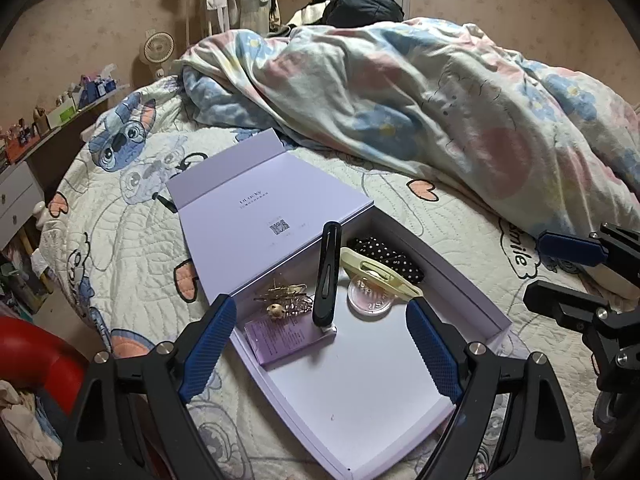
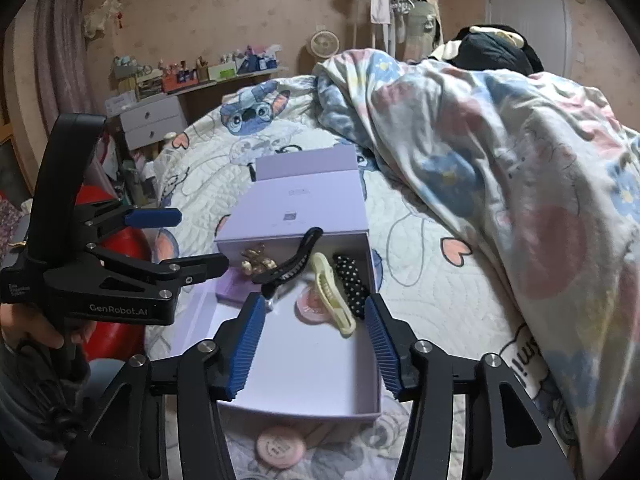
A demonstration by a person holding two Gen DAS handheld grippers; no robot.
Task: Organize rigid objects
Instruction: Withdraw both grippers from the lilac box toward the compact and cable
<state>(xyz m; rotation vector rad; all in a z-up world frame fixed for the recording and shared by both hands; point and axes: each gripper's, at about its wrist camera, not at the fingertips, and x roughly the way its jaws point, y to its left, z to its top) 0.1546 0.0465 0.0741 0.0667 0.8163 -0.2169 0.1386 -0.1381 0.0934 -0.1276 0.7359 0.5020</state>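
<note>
Both my left tongs [image 1: 320,344] and right tongs [image 2: 316,344] hang open and empty over the open lilac cardboard box [image 1: 360,396] on the bed. Inside it at the far end lie a black hair clip [image 1: 328,272], a cream hair clip [image 1: 380,274], a polka-dot clip [image 2: 352,286] and a round pink compact [image 1: 370,300].

Black angular left gripper [image 2: 186,240] frame, ribbed blue pads [image 2: 152,217], silver screws, white GenRobot.AI lettering, bare-skinned hand [image 2: 38,330]

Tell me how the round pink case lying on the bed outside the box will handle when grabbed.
The pink case looks rigid and light. It is a flat disc on soft quilt, so its edges offer little to pinch. Set on edge, it would probably roll.
</note>
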